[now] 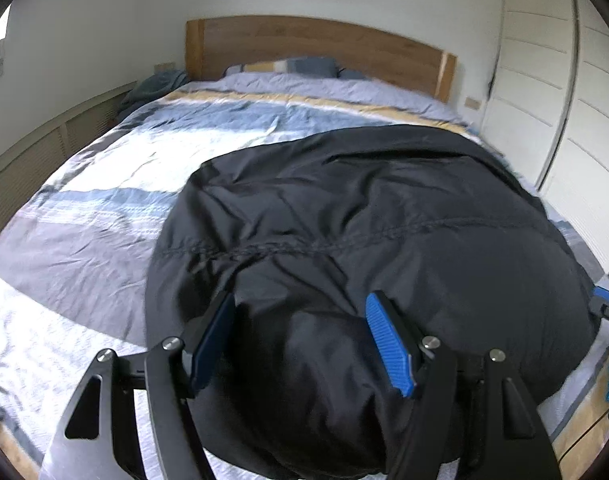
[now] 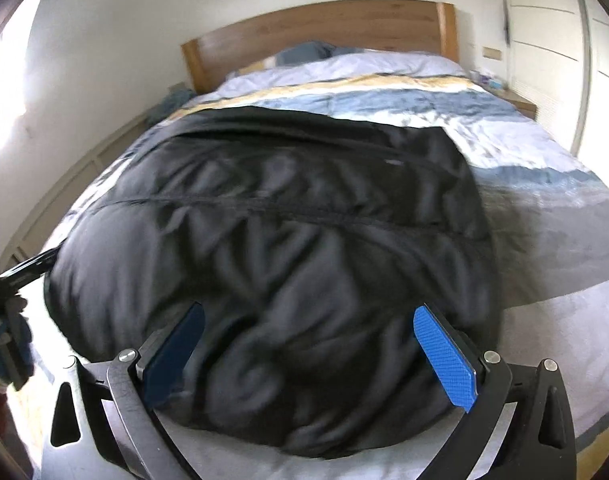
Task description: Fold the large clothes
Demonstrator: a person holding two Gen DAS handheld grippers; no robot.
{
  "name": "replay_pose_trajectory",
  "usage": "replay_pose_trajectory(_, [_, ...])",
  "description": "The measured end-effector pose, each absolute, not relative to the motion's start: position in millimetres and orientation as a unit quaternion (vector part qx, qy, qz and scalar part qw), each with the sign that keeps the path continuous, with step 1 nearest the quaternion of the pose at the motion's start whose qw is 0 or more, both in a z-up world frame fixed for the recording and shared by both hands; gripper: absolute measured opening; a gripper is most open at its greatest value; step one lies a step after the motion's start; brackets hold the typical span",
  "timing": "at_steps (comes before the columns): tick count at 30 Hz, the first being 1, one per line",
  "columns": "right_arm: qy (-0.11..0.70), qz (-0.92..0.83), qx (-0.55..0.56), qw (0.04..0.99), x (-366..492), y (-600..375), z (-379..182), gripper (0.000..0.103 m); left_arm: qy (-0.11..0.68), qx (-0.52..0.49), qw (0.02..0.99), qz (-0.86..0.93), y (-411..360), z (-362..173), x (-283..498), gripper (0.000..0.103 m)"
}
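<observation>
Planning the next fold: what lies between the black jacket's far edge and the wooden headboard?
Only striped bedding and pillows lie between the black jacket and headboard; both wrist views show it.

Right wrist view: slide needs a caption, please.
Open right hand-held gripper poised over a puffy black jacket lying on a striped bed.

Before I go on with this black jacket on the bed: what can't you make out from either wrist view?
- Black jacket, near edge: left view, hidden behind the left gripper fingers and frame.
- Jacket surface: right view, motion blur smears folds.
- Sleeves, collar: neither view shows them.
- Right gripper: open; whether it touches fabric is unclear.
- Pillows: small, partly behind bedding.
</observation>
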State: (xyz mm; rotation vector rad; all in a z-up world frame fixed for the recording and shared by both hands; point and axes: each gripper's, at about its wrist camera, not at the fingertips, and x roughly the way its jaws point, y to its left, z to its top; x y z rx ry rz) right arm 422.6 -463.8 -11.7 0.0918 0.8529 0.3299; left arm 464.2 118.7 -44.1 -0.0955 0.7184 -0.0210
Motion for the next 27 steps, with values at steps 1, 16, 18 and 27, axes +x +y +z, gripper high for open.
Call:
replay_pose_trajectory(1, [0.411,0.165,0.038,0.896,421.0,-458.0,-12.9,0.103,0.351,-0.044,0.935,-0.013,117.9,-47.1,463.0,0.067])
replay_pose_trajectory(16, [0.403,0.13,0.026,0.905,435.8,-482.7,-6.6,0.103,0.355,-0.061,0.932,-0.036,127.0,-21.7,487.9,0.067])
replay_pose_trajectory(18, [0.394,0.138,0.034,0.908,448.9,-477.3,1.6,0.103,0.363,-0.056,0.928,-0.056,110.9,-18.4,507.1,0.067])
replay_pose_trajectory(27, [0.431,0.203,0.027,0.879,558.1,-393.1,-6.7,0.103,0.426,-0.011,0.898,-0.111,30.6,-19.3,626.4,0.068])
